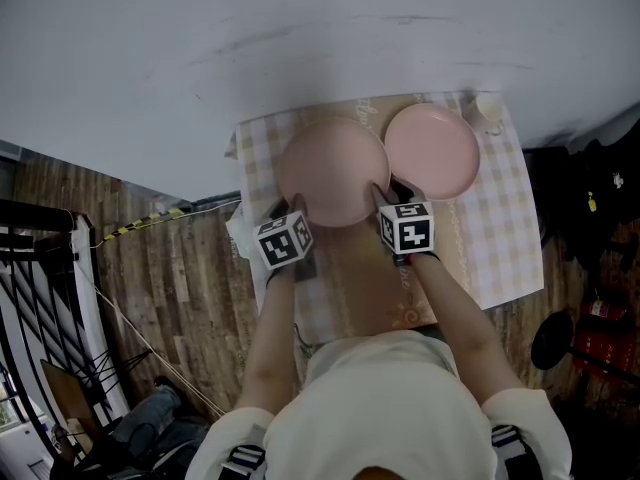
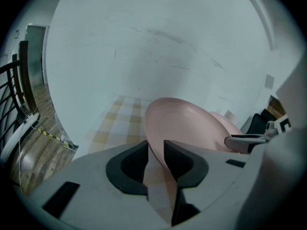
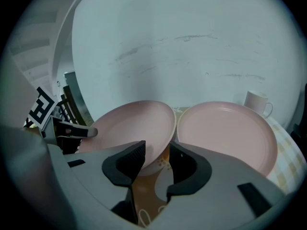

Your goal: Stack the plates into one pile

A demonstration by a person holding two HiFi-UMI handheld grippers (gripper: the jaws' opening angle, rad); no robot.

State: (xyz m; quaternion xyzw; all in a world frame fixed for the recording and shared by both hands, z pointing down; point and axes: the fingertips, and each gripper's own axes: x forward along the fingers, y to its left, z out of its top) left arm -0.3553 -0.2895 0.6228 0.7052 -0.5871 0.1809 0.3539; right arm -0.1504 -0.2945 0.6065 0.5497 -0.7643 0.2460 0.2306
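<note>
While the left gripper (image 2: 156, 147) is pinching the near-left rim of the left pink plate (image 1: 335, 168), its jaws drawn in onto that thin edge, the plate is sitting tilted above the checked tablecloth (image 1: 505, 218). The right gripper (image 3: 158, 152) is straddling the near-right rim with its jaws apart, a sliver of brown runner (image 1: 370, 288) showing beside the rim, so it is probably not yet clamping. If so, one narrow pinch is carrying the load, and the smooth plate is liable to swing or slide out. The right pink plate (image 1: 432, 151) is lying flat close alongside. A low carry risks rim knocking rim and shoving it toward the white mug (image 1: 488, 108).
</note>
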